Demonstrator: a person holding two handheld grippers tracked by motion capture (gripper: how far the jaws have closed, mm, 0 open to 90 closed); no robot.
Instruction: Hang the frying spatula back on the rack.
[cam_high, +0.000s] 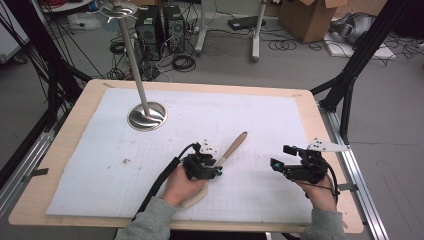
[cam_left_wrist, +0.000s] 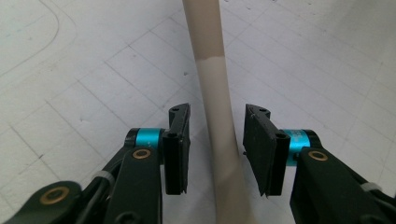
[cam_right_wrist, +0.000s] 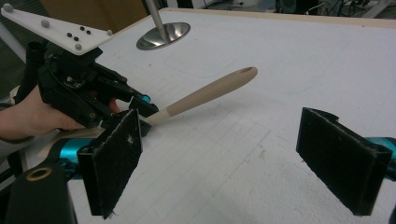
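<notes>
**High view: left gripper straddled a spatula handle on the white mat**

High view showed a person's two hands at a wooden table (cam_high: 70, 145) covered by a white gridded mat (cam_high: 250, 125). The left gripper (cam_high: 210, 162) sat over a beige spatula (cam_high: 234, 146) that lay on the mat near the front middle, its wooden handle end pointing up and to the right, its paler broad end under the left hand (cam_high: 182, 187). A steel stand (cam_high: 146, 116) with a round base stood well apart, toward the far left of the mat.

From the left gripper view, the spatula's pale neck (cam_left_wrist: 219, 126) ran straight between the two black pads (cam_left_wrist: 177, 149). The jaws were narrowed around it, yet a gap showed on each side, so the pads did not press on it.

The right gripper (cam_high: 282, 159) hovered over bare mat to the right, well clear of the spatula. Its own view showed its pads (cam_right_wrist: 112, 158) spread wide with nothing between them, and beyond them the left gripper (cam_right_wrist: 144, 109) on the spatula (cam_right_wrist: 210, 91)
</notes>
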